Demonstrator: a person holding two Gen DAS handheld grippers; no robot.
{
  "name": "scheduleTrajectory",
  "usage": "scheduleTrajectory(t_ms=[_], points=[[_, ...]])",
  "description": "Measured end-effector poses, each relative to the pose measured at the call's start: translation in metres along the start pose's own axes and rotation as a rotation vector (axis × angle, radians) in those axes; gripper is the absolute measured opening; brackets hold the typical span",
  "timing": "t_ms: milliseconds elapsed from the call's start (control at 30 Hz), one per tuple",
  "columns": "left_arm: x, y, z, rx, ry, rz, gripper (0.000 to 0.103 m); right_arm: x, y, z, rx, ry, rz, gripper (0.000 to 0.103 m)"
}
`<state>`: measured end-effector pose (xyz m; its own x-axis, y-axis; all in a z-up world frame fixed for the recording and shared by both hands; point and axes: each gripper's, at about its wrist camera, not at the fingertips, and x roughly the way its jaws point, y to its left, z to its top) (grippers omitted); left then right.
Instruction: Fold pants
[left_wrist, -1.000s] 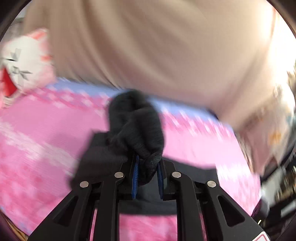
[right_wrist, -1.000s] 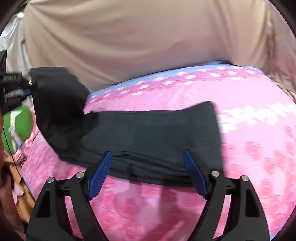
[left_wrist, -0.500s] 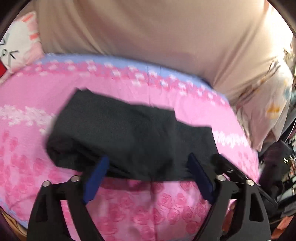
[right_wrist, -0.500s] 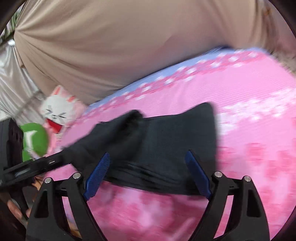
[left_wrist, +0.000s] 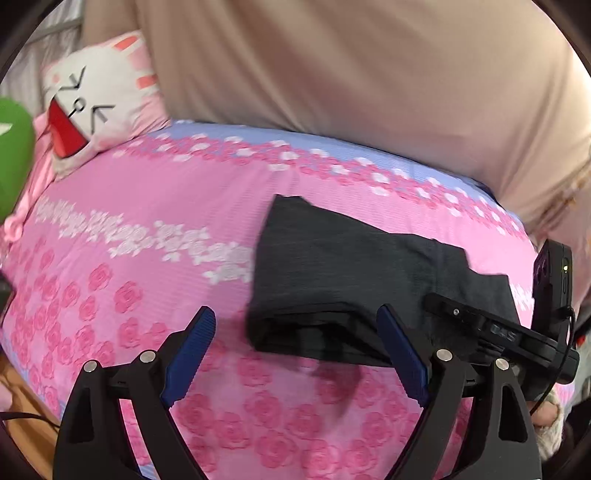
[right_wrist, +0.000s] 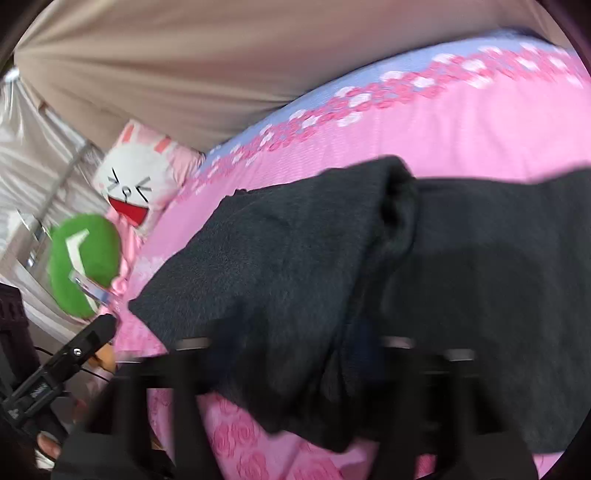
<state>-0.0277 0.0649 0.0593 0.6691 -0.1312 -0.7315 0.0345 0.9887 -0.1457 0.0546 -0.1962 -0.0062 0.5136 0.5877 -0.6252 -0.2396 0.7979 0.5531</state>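
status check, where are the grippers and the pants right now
Left gripper open, empty, jaws just opened, short of the dark pants. Right gripper blurred, jaws just closing at the pants' near edge. Pants folded on pink bedspread, nothing blocking.

We are looking at a bed (left_wrist: 147, 229) in a pink flowered sheet; dark folded pants (left_wrist: 332, 266) are lying on it, a rabbit pillow (left_wrist: 99, 99) resting at its far corner.

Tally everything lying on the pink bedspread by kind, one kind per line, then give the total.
Dark pants: 1
White rabbit cushion: 1
Green plush toy: 1
Total: 3, all on the bedspread
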Motion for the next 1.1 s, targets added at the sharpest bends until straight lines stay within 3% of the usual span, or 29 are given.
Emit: scheduleTrajectory(t_ms=[133, 233, 300, 400, 567, 733, 800, 900, 967, 1033, 1100], points=[[-0.007, 0.015, 0.006, -0.030, -0.026, 0.012, 0.086, -0.069, 0.040, 0.035, -0.105, -0.183, 0.056, 0.016], [-0.008, 0.024, 0.009, -0.058, -0.033, -0.009, 0.086, -0.112, 0.040, 0.040, -0.172, -0.281, -0.097, 0.016], [0.000, 0.024, 0.010, -0.063, -0.017, -0.020, 0.086, -0.104, 0.002, 0.030, -0.124, -0.218, -0.242, 0.017], [0.021, 0.015, 0.009, -0.064, 0.034, -0.045, 0.086, -0.070, -0.059, 0.005, 0.041, -0.068, -0.346, 0.018], [0.054, -0.007, 0.014, -0.060, 0.118, -0.102, 0.086, -0.083, -0.069, -0.011, 0.093, -0.135, -0.283, 0.022], [0.081, -0.012, 0.016, -0.115, 0.195, -0.161, 0.086, -0.078, -0.088, -0.012, 0.143, -0.108, -0.203, 0.028], [0.083, -0.014, 0.016, -0.126, 0.205, -0.173, 0.086, -0.081, -0.085, -0.010, 0.126, -0.114, -0.201, 0.017], [0.078, -0.020, 0.017, -0.111, 0.191, -0.177, 0.086, -0.114, -0.063, -0.004, 0.062, -0.179, -0.181, 0.014], [0.075, -0.024, 0.017, -0.096, 0.182, -0.174, 0.086, -0.129, -0.057, -0.004, 0.013, -0.198, -0.230, 0.014], [0.079, -0.027, 0.016, -0.090, 0.186, -0.173, 0.086, -0.116, -0.073, -0.011, 0.018, -0.134, -0.300, 0.018], [0.091, -0.031, 0.014, -0.096, 0.219, -0.168, 0.086, -0.099, -0.099, -0.022, 0.090, -0.092, -0.346, 0.032]])
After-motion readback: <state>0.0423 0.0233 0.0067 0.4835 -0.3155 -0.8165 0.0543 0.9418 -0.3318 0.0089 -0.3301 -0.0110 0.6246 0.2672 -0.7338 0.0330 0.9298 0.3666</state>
